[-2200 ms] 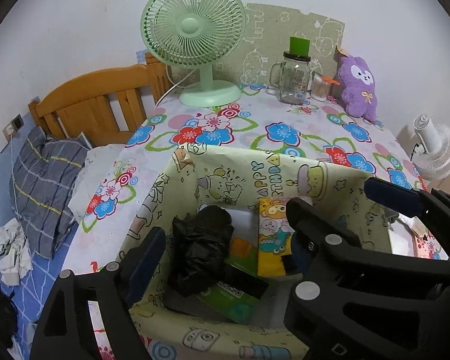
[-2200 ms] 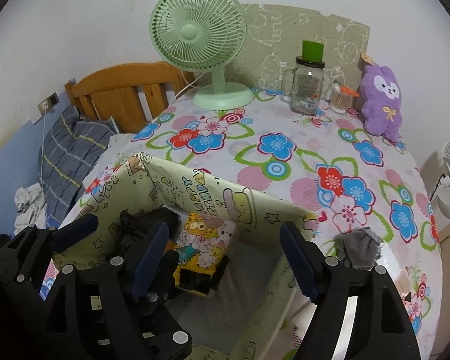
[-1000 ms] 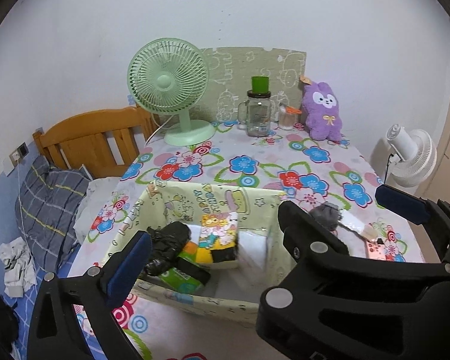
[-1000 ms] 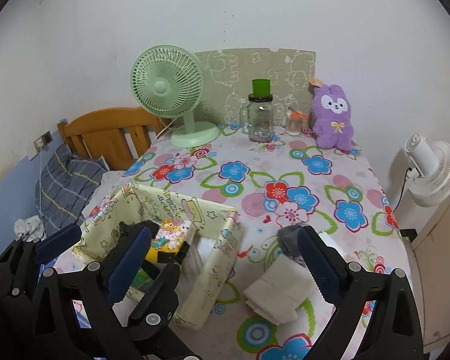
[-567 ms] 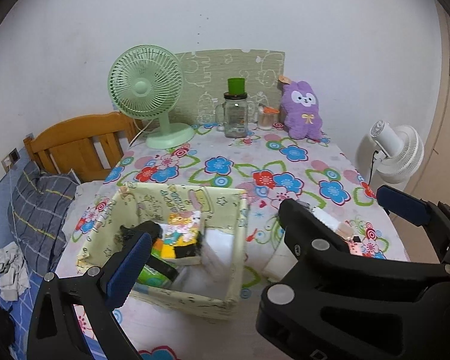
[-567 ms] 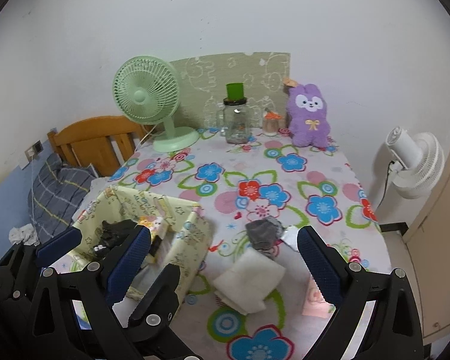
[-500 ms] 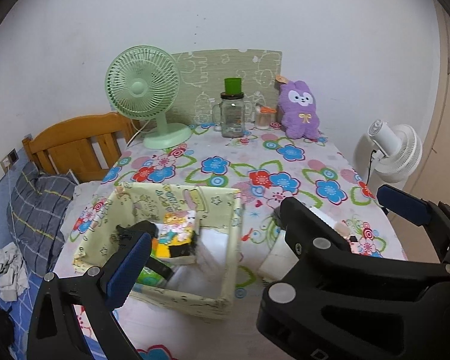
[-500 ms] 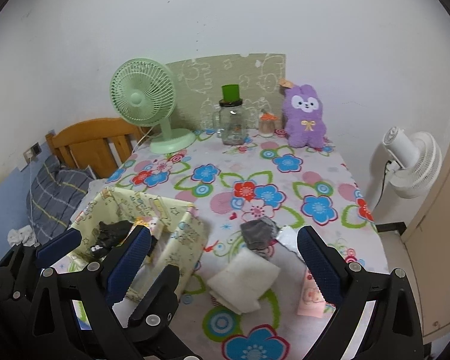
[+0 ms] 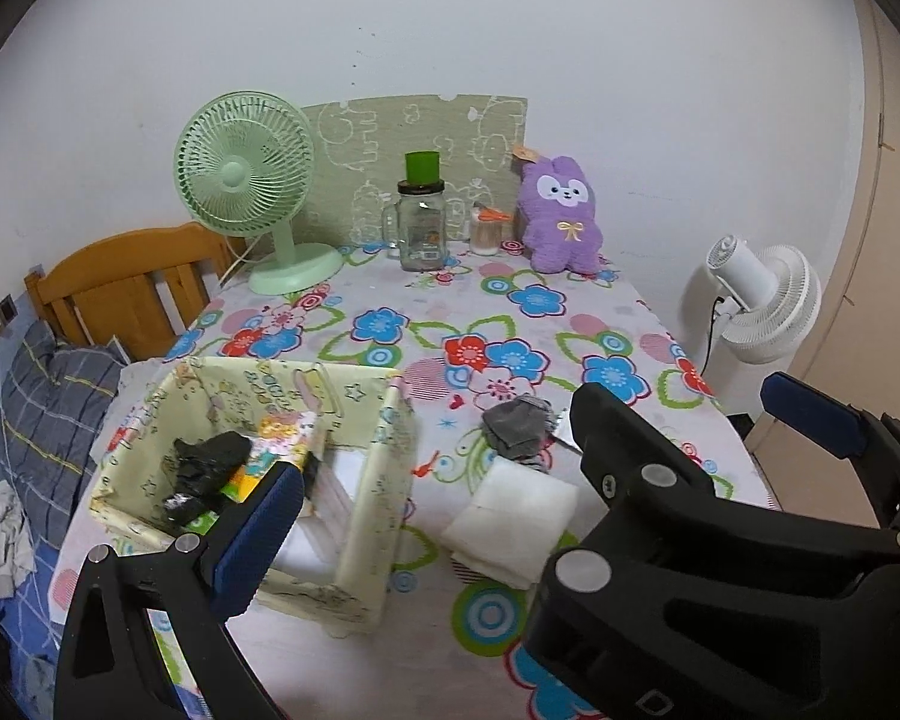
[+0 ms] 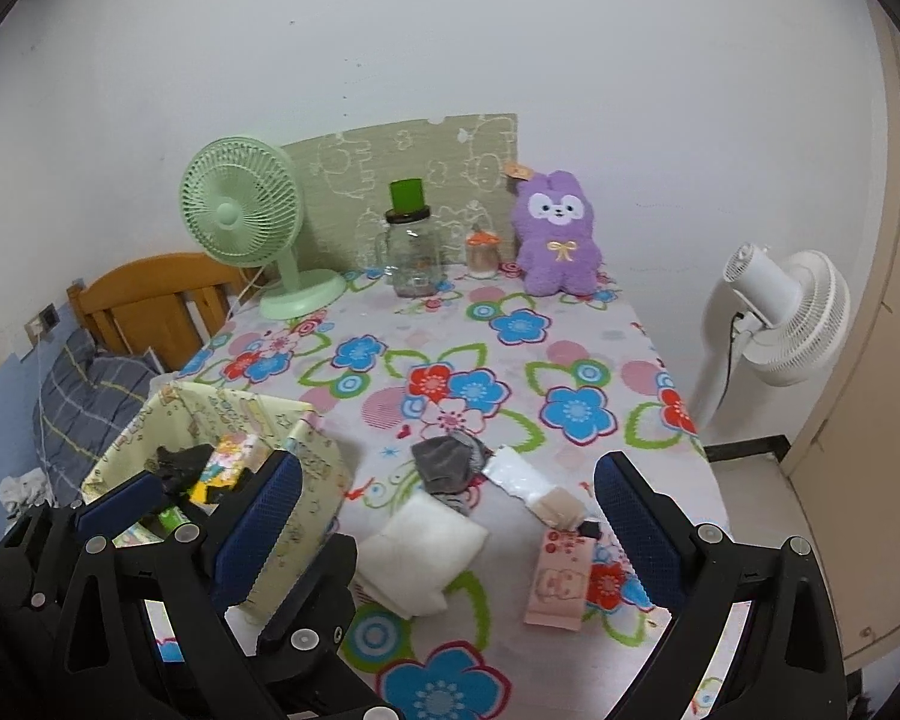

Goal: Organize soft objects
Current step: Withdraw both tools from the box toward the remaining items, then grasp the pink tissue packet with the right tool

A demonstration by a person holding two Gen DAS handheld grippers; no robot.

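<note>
A pale yellow fabric storage box (image 9: 384, 480) (image 10: 306, 468) stands at the table's front left, holding a black cloth (image 9: 210, 462), a yellow cartoon pouch (image 9: 276, 438) and a white item. To its right lie a folded white cloth (image 9: 510, 522) (image 10: 420, 546), a grey sock (image 9: 516, 426) (image 10: 447, 462) and a pink packet (image 10: 561, 576). A purple plush bunny (image 9: 561, 222) (image 10: 555, 234) sits at the back. My left gripper (image 9: 432, 468) is open above the box's right side. My right gripper (image 10: 444, 492) is open above the white cloth. Both are empty.
At the table's back stand a green fan (image 9: 252, 180), a glass jar with a green cup on top (image 9: 421, 228) and a small jar (image 9: 486, 228). A white floor fan (image 10: 786, 312) stands right of the table. A wooden headboard (image 9: 120, 282) and bedding lie left.
Both grippers have pulled back and risen from inside the box. The view has widened and drifted right, so the white cloth, sock and packet now show.
</note>
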